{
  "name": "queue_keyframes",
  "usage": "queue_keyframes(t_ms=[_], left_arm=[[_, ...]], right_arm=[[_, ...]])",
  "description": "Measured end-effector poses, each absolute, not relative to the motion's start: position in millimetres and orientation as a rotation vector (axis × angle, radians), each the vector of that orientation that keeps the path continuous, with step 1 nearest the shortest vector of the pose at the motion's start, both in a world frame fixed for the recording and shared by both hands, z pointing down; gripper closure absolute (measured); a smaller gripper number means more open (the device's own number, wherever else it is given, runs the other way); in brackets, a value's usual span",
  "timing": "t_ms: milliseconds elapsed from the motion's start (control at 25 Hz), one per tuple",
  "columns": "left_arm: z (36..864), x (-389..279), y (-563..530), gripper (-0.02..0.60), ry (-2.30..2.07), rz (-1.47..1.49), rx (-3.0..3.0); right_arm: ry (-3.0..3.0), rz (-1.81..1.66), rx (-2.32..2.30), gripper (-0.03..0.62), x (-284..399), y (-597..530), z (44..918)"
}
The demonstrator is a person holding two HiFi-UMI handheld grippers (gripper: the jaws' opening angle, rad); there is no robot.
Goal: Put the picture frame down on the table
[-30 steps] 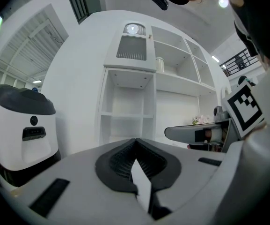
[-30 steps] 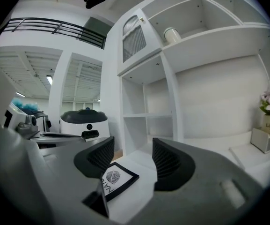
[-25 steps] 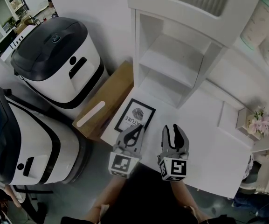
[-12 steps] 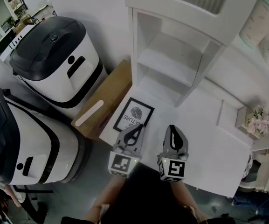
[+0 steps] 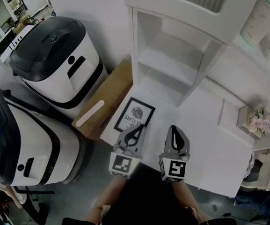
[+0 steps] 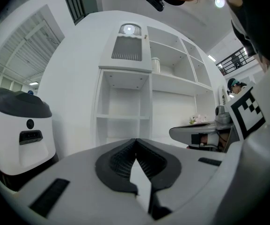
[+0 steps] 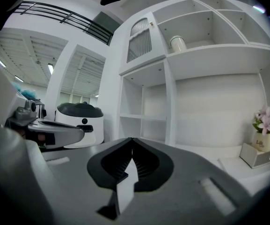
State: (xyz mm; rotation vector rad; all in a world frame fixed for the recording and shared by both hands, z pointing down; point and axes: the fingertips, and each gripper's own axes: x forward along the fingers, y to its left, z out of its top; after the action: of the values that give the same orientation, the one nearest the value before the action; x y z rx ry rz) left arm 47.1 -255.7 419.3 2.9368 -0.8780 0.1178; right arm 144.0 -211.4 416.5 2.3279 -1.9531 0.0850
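Observation:
The black picture frame (image 5: 135,115) lies flat on the white table (image 5: 209,144), near its left edge and in front of the shelf unit. My left gripper (image 5: 137,129) hovers just below the frame's near edge, its jaws shut with nothing between them; it shows the same in the left gripper view (image 6: 135,142). My right gripper (image 5: 174,130) is beside it over bare table. Its jaws have just been closing and now stand shut and empty, as the right gripper view (image 7: 132,140) confirms. Neither gripper touches the frame.
A white shelf unit (image 5: 172,55) stands at the back of the table. A brown cardboard box (image 5: 104,102) and two white-and-black machines (image 5: 55,55) (image 5: 22,139) sit left of the table. Pink flowers (image 5: 260,121) on a small box stand at the right.
The right gripper's jaws have gone from open to shut, with nothing between them. The left gripper and the picture frame have kept their places.

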Motion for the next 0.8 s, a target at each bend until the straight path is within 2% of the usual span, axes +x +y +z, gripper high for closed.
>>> queue_keyframes(t_ms=[800], left_arm=[[423.2,39.1,-257.3,0.569,-0.884,0.14,2.931]], right_arm=[[-1.946,0.137,2.322,0.589,139.6,-209.0,423.2]])
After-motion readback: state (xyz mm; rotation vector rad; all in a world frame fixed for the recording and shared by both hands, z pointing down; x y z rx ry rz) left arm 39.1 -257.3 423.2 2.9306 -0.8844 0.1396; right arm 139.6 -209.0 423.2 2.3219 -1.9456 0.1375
